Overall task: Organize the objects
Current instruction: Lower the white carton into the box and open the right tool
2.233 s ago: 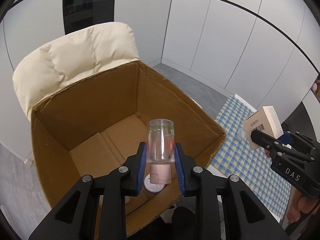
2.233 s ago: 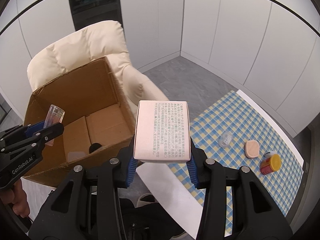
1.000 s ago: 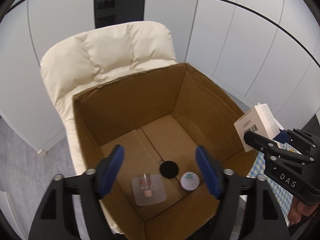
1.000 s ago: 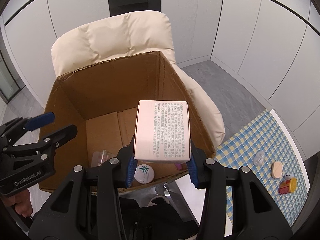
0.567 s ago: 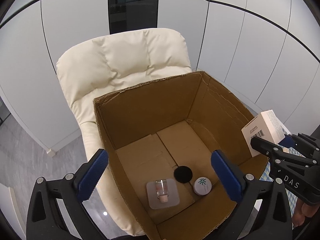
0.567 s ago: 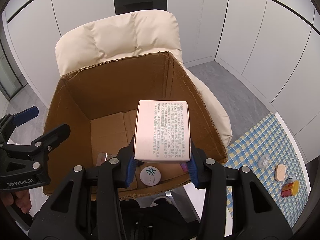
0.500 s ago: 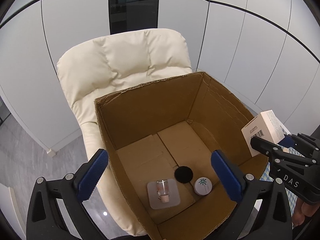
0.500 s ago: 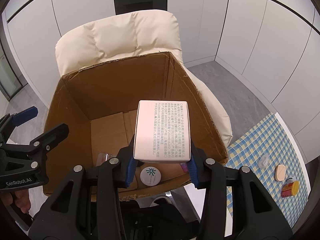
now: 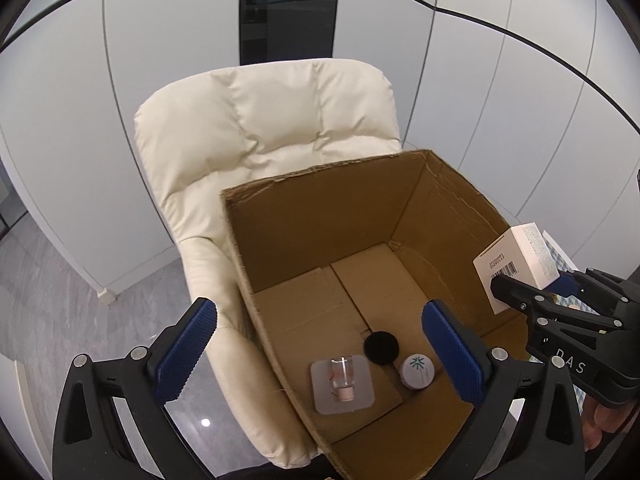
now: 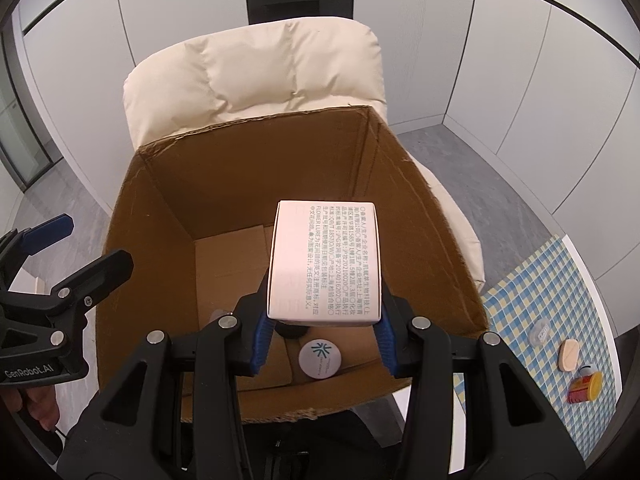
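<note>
- At the bottom of the right wrist view, the right gripper (image 10: 322, 326) is clamped on the white box (image 10: 325, 258), which is held above the open carton (image 10: 432, 248), low centre of frame
- For a clean drop, the box should be lowered well inside the carton walls before the pads are let go, and aimed at bare floor so the jar (image 10: 320, 359) under it is not struck
- At the bottom of the left wrist view, the left gripper (image 9: 320, 352) is seen spread wide with nothing between the pads; its jaws have just been opening, and it is best kept clear of the rim
- Only the left view shows the bottle (image 9: 343, 377) on its flat card and the black disc (image 9: 381, 347) on the carton floor; in the right view they are mostly hidden by the box
- Only the right view shows the checked cloth (image 10: 532, 300) at the right edge, where a few small items are left
- Farthest, the cream chair (image 9: 272, 120) is seen behind the carton in both views
</note>
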`<state>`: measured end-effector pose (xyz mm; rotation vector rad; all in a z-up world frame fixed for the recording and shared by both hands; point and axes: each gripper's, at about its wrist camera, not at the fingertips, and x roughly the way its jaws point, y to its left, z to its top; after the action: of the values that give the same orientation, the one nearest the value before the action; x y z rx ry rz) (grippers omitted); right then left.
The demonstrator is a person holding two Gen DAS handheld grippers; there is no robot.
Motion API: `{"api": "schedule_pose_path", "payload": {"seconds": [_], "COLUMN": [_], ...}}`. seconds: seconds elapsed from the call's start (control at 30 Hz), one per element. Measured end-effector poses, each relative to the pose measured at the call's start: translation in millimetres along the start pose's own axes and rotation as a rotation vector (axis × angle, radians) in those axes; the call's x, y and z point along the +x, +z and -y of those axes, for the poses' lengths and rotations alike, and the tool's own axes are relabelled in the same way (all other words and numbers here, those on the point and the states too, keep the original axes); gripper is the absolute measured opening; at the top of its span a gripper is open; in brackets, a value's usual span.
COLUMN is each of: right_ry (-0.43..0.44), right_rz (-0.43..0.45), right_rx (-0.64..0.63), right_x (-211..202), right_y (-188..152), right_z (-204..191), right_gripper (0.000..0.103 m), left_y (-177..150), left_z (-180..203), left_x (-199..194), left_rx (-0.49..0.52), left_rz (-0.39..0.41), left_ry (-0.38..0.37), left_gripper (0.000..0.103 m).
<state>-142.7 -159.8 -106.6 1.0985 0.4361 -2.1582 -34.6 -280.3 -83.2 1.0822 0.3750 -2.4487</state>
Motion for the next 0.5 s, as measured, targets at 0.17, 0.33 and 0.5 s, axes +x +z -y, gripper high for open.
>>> {"api": "schedule_pose_path", "payload": {"seconds": [0.17, 0.33, 0.5], "right_ry": [0.008, 0.014, 0.009], "right_rz": [-0.003, 0.0, 0.005], "right_rx": [-0.008, -0.018, -0.017], "right_x": [3.4, 3.9, 3.5], "right_y": [2.9, 2.9, 1.8], "right_z": [-6.7, -10.9, -10.1], "right_gripper": [0.046, 0.047, 0.066], "left_y": [-0.3, 1.3, 1.1], "left_z": [-7.9, -10.1, -9.3], "left_x": [-3.0, -5.1, -3.6], "left_rx": [-0.009, -0.009, -0.006], "left_rz": [0.007, 0.019, 0.019], "left_ry": [0.007, 0.011, 0.015], "left_gripper": [0.102, 0.102, 0.102]}}
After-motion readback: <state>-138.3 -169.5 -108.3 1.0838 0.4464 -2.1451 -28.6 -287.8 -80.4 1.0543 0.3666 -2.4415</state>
